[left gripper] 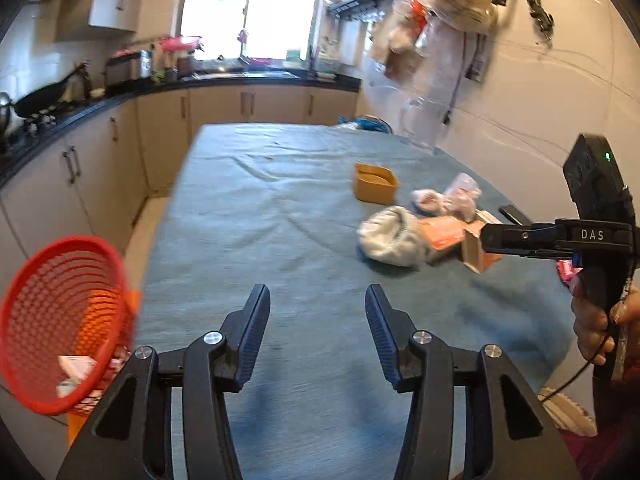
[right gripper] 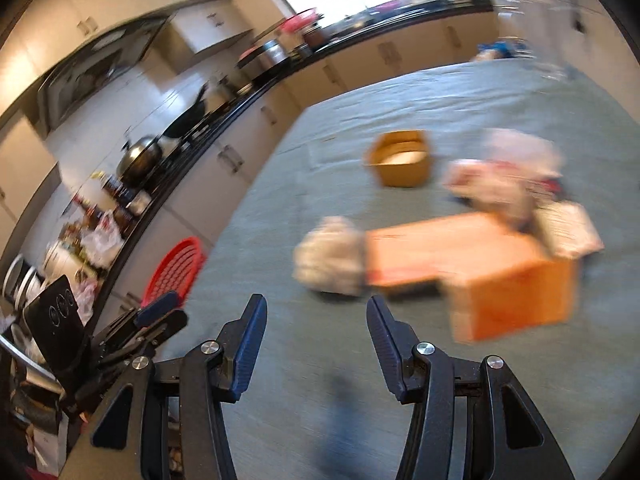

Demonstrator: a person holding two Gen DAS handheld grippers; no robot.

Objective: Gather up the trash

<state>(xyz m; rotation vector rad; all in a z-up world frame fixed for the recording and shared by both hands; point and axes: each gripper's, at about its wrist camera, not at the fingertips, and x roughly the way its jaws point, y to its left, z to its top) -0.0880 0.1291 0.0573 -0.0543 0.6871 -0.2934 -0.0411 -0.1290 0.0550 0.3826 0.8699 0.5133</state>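
Observation:
Trash lies on the right part of the teal-covered table (left gripper: 260, 208): a crumpled white wad (left gripper: 390, 236), an orange carton (left gripper: 474, 250), pink-white wrappers (left gripper: 448, 198) and a small yellow tub (left gripper: 374, 184). My left gripper (left gripper: 317, 290) is open over bare cloth with nothing between its fingers. A red mesh basket (left gripper: 60, 320) with a few scraps inside hangs off the table's left edge. In the right wrist view my right gripper (right gripper: 317, 300) is open and holds nothing. It sits just short of the white wad (right gripper: 332, 256) and the orange carton (right gripper: 512, 288).
A dark counter (left gripper: 100, 104) with a wok and cabinets runs along the left and far walls. A clear jug (left gripper: 424, 124) stands at the table's far right by the tiled wall. A hand (left gripper: 592, 320) holds the right gripper's handle. The red basket (right gripper: 176, 268) shows beside the table edge.

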